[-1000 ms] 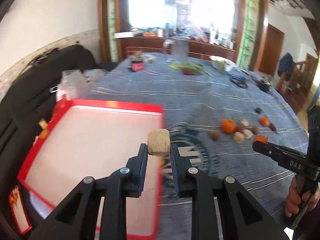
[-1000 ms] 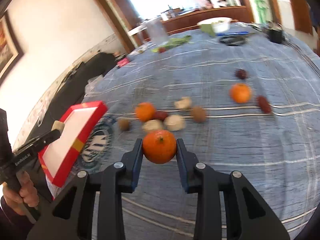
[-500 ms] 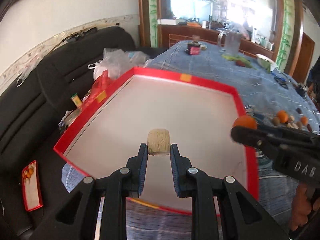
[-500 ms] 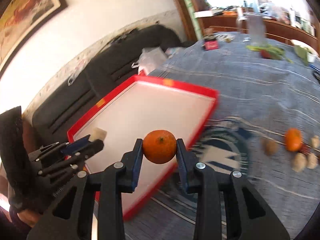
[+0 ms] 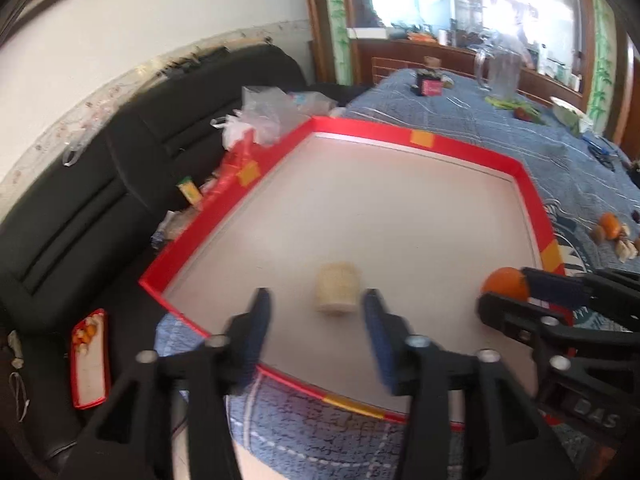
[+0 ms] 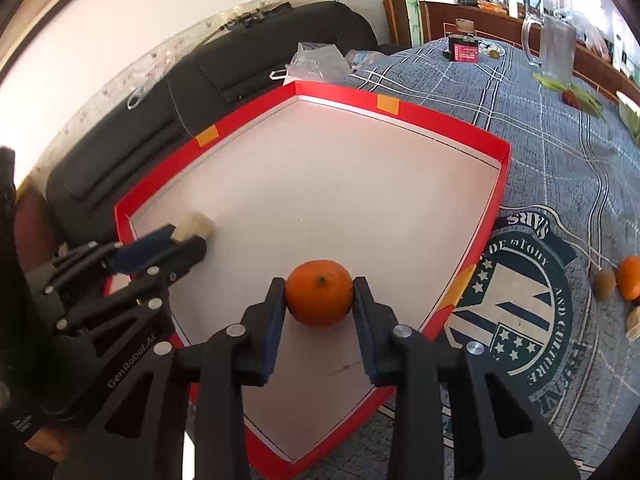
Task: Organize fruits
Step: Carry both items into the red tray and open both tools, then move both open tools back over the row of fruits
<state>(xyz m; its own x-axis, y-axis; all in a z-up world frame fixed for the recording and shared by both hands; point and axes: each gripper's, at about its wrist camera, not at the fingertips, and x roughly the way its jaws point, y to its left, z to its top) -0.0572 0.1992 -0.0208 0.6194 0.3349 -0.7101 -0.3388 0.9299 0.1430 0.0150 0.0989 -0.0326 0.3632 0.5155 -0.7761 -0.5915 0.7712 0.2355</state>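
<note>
A red-rimmed tray (image 5: 416, 140) with a pale floor lies at the table's left end; it also shows in the right wrist view (image 6: 400, 109). My left gripper (image 5: 316, 316) is open, its jaws apart on either side of a pale beige fruit piece (image 5: 337, 288) lying on the tray floor. That piece shows in the right wrist view (image 6: 195, 225) at the left gripper's tips. My right gripper (image 6: 319, 300) is shut on an orange (image 6: 319, 293) low over the tray's near part; the orange also shows in the left wrist view (image 5: 505, 283).
Loose fruits (image 6: 624, 280) lie on the blue cloth (image 6: 560, 152) right of the tray. A glass pitcher (image 6: 554, 46), a small red box (image 6: 462, 51) and greens stand farther back. A black sofa (image 5: 100, 184) with plastic bags runs along the table's left.
My left gripper has opened and let go of the beige piece, which now lies on the tray. My right gripper has carried the orange farther over the tray and lower.
</note>
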